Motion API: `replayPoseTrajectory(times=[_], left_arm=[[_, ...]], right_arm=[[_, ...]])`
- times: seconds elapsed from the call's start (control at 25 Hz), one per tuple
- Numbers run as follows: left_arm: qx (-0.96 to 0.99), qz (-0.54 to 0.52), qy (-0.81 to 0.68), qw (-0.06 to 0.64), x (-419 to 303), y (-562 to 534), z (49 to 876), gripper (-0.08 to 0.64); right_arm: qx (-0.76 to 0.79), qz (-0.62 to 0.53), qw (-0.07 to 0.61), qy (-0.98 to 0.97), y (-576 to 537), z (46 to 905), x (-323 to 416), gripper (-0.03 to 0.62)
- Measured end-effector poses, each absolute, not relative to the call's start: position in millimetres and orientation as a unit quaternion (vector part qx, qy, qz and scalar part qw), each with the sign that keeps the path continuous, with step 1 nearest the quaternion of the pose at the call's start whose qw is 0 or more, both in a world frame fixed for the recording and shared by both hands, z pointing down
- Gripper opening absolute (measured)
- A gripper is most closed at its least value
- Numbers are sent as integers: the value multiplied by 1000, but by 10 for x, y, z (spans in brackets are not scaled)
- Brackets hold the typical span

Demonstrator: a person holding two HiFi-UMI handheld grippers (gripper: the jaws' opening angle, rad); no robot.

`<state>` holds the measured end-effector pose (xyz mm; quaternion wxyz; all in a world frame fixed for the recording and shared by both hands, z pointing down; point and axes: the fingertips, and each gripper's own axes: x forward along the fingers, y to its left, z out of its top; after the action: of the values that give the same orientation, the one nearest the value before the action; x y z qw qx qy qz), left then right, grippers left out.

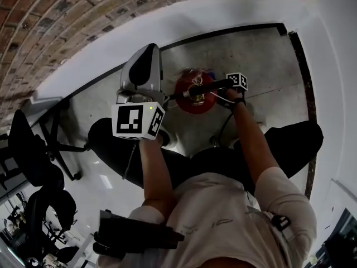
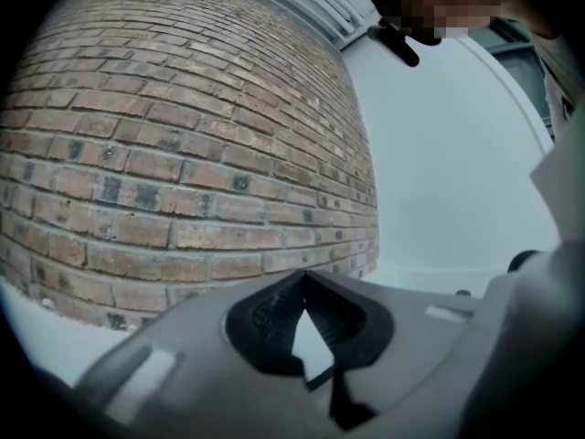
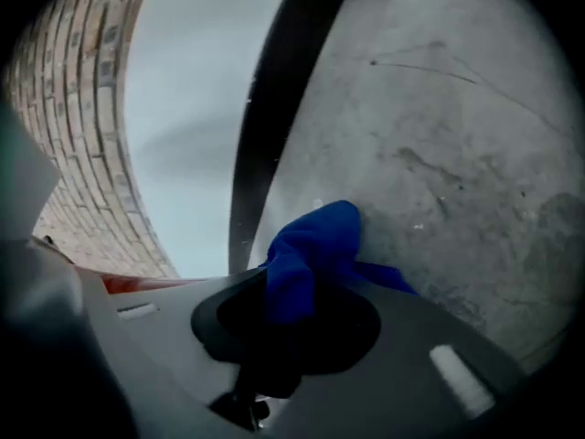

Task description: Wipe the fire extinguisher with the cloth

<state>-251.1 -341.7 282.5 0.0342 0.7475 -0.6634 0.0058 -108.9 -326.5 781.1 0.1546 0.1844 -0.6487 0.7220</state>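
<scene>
The red fire extinguisher stands on the concrete floor between the person's knees, seen from above, its metal valve and black handle on top. My right gripper reaches over its top from the right and is shut on a blue cloth, which bunches out beyond the jaws. A thin strip of the red extinguisher shows at the left in the right gripper view. My left gripper is held up to the left of the extinguisher, apart from it. Its jaws meet at the tips, hold nothing, and point at the wall.
A brick wall and a white wall meet behind the extinguisher, with a black skirting strip along the floor. Black office chairs stand at the left. The person's dark-trousered legs flank the extinguisher.
</scene>
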Motion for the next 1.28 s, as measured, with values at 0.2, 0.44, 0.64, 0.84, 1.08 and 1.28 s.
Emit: replayPoseTrajectory(times=[0.2, 0.44, 0.64, 0.84, 1.08, 1.28], left_arm=[[742, 9, -669, 33, -2578, -3387, 2830, 0], [734, 4, -679, 33, -2719, -3323, 2838, 2], [735, -11, -677, 27, -2761, -3302, 2723, 1], [737, -22, -675, 22, -2744, -3265, 2645, 1], [735, -27, -677, 17, -2775, -3215, 2576, 1], [740, -23, -672, 17, -2729, -3228, 2641, 1]], right_arm=[[231, 663, 251, -667, -3174, 8361, -924, 75], [129, 513, 389, -754, -3447, 7927, -1083, 77], [26, 539, 174, -824, -4127, 5879, -1410, 77], [-158, 473, 57, -865, -4056, 3908, -1377, 77], [-320, 398, 146, -847, -3308, 3446, -1540, 77], [-295, 438, 217, -821, -3226, 4079, -1737, 77]])
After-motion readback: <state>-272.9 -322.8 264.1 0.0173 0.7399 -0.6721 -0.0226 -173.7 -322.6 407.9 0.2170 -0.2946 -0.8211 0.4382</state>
